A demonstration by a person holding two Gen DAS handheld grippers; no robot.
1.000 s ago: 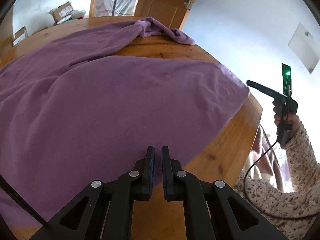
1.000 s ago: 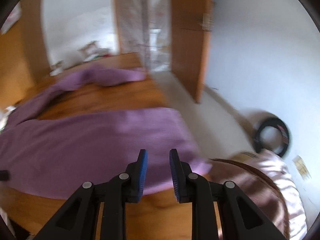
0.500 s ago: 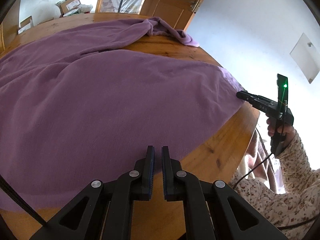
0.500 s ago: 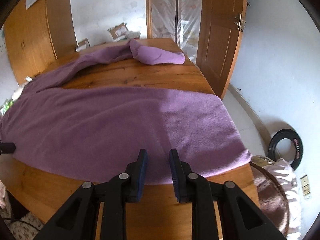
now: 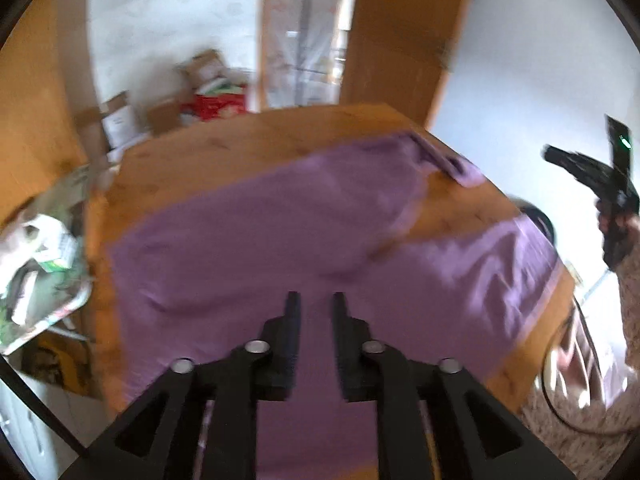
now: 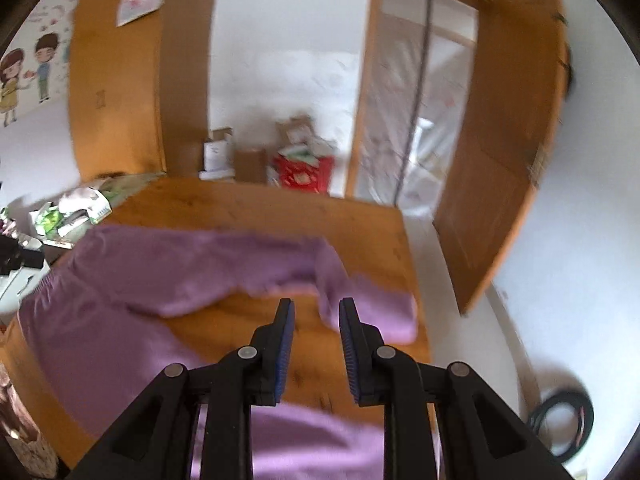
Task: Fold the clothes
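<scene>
Purple garment (image 5: 280, 240) blurs across table (image 5: 240, 148), hem cut off.

Both wrist views high above shared table (image 5: 248, 148).

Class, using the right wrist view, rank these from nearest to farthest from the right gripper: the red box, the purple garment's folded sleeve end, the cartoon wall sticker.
1. Folded sleeve end, on the table just ahead of the right gripper, slightly right.
2. Red box, on the floor beyond the table's far edge.
3. Cartoon wall sticker, high on the far-left wall.
</scene>
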